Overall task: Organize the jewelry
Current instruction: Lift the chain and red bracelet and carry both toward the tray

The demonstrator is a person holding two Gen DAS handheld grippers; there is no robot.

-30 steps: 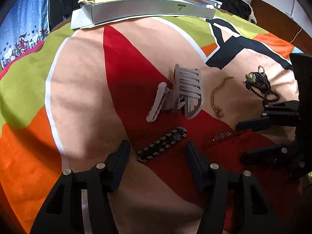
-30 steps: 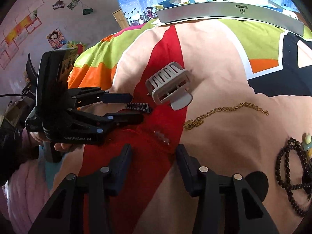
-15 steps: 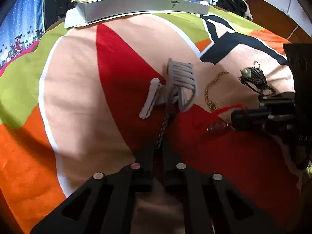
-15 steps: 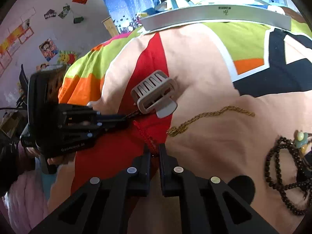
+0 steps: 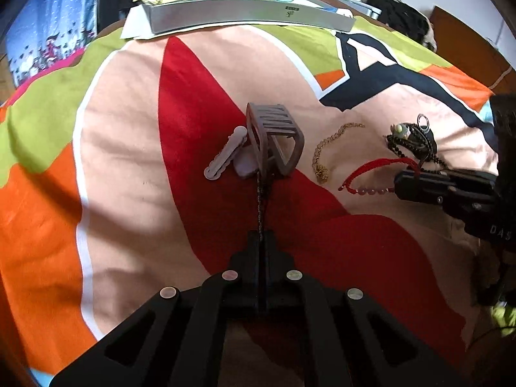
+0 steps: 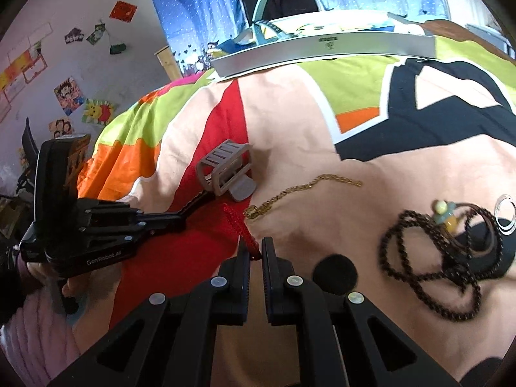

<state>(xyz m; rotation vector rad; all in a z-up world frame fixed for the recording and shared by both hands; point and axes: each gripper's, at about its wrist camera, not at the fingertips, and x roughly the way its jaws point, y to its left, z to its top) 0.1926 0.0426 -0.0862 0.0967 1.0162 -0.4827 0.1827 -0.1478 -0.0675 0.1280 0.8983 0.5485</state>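
Lifting clear: left claw (image 5: pixel 262 237) clenched on black-and-white striped flat hair clip (image 5: pixel 260 200), right claw (image 6: pixel 255 251) on red braided cord bracelet (image 6: pixel 240 225); steer toward 12 o'clock, avoiding snags.

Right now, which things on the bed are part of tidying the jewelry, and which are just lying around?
For the job:
- black striped hair clip, in the left claw
- red string bracelet, in the right claw
- gold chain
- dark bead necklace
- grey claw clip

Just lying about:
- long grey box
- wall stickers
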